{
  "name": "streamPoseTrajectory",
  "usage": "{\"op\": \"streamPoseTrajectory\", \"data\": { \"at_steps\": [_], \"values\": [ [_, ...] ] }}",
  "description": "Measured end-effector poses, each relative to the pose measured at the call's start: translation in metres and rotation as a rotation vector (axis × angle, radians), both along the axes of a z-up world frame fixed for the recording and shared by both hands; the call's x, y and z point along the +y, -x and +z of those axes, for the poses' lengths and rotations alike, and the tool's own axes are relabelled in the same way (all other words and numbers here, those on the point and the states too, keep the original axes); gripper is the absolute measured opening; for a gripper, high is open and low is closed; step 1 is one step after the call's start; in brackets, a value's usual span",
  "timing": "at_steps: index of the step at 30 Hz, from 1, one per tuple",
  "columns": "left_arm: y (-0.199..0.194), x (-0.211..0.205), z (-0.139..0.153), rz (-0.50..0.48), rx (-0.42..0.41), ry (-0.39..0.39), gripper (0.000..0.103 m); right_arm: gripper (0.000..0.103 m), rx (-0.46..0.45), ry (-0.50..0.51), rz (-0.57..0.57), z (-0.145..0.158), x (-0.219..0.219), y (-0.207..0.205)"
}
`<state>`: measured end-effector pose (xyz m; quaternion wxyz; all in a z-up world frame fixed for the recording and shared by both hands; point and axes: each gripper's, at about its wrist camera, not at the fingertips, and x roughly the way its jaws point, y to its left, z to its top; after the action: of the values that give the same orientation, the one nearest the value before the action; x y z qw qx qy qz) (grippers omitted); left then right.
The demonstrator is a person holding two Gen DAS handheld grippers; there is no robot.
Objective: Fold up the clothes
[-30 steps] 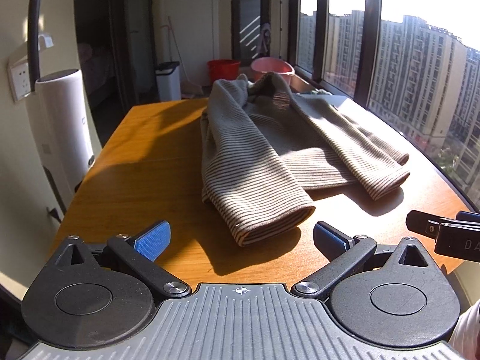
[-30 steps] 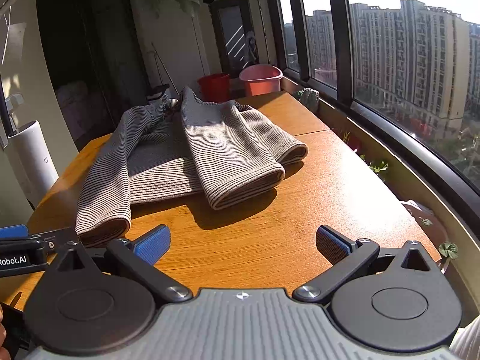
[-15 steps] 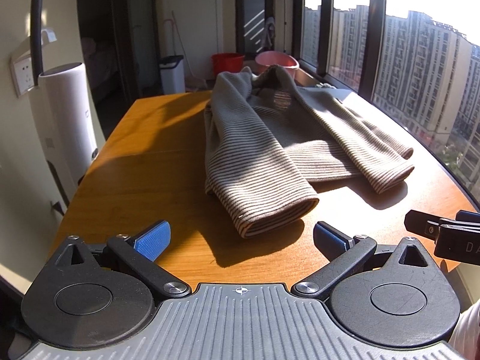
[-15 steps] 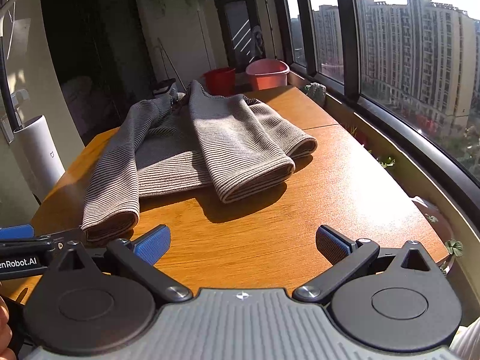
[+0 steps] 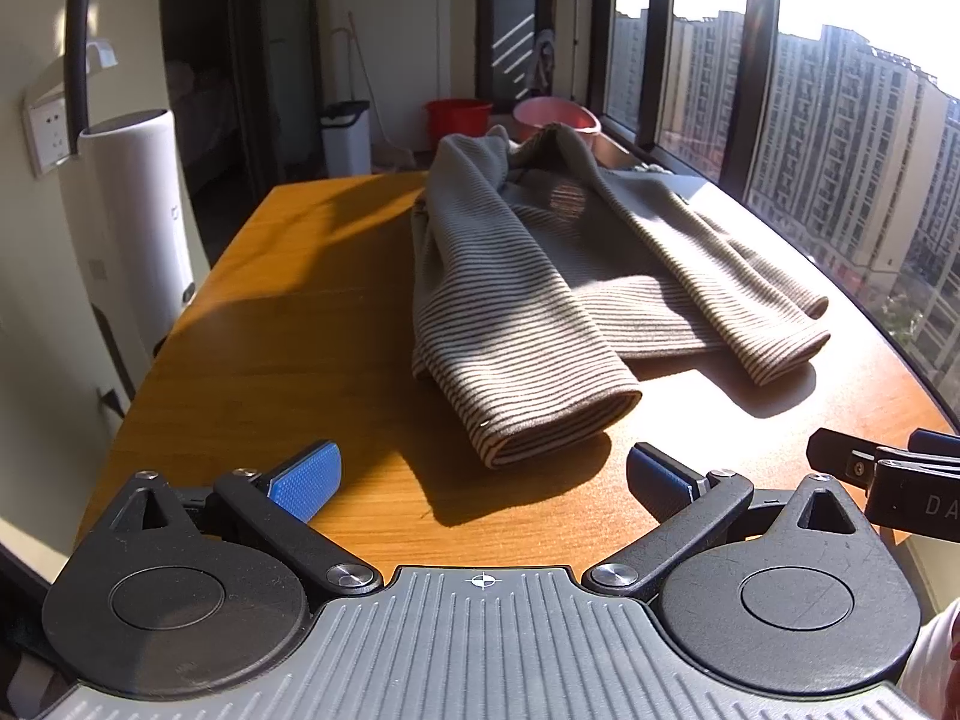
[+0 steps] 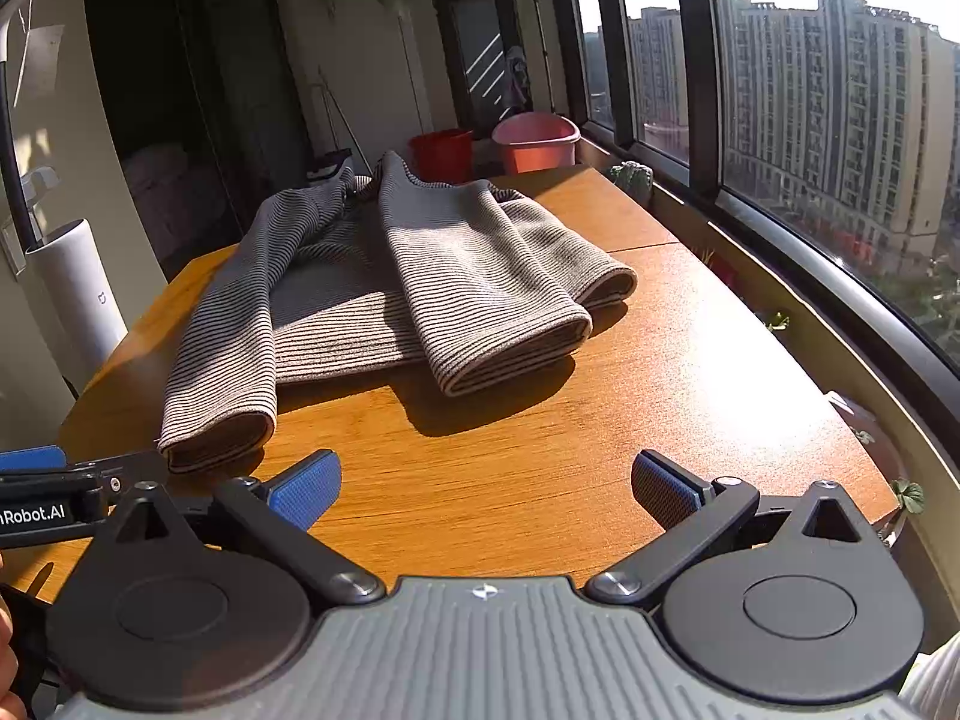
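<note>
A brown and white striped sweater (image 5: pixel 540 288) (image 6: pixel 390 282) lies on the wooden table (image 5: pixel 288 324) (image 6: pixel 690 372), both sleeves folded in over its body and their cuffs pointing at me. My left gripper (image 5: pixel 480 483) hovers open just short of the near left cuff (image 5: pixel 552 426), nothing between its blue pads. Over bare wood in front of the right cuff (image 6: pixel 516 354), my right gripper (image 6: pixel 486 489) is open and empty too. Each gripper's tip shows at the edge of the other's view.
A white cylindrical appliance (image 5: pixel 129 222) (image 6: pixel 78 300) stands off the table's left side. Windows (image 5: pixel 840 150) and a sill with small plants (image 6: pixel 780 318) run along the right. A red bucket (image 5: pixel 459 117), a pink basin (image 6: pixel 537 141) and a white bin (image 5: pixel 345 135) sit beyond the far end.
Both grippers have drawn slightly closer to the sweater's cuffs and the views have tilted a little. The sweater has not moved. Both grippers stay open.
</note>
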<state>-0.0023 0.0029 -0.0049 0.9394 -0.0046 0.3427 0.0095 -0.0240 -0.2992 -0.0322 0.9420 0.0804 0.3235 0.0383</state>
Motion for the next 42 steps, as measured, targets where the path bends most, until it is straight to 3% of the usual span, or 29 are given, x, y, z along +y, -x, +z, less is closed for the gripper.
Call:
{"op": "streamPoseTrajectory", "data": {
  "at_steps": [42],
  "values": [
    [-0.0035, 0.0059, -0.0029, -0.005, 0.009, 0.025, 0.103, 0.103, 0.022, 0.004, 0.013, -0.0032, 0.008, -0.0015]
  ]
}}
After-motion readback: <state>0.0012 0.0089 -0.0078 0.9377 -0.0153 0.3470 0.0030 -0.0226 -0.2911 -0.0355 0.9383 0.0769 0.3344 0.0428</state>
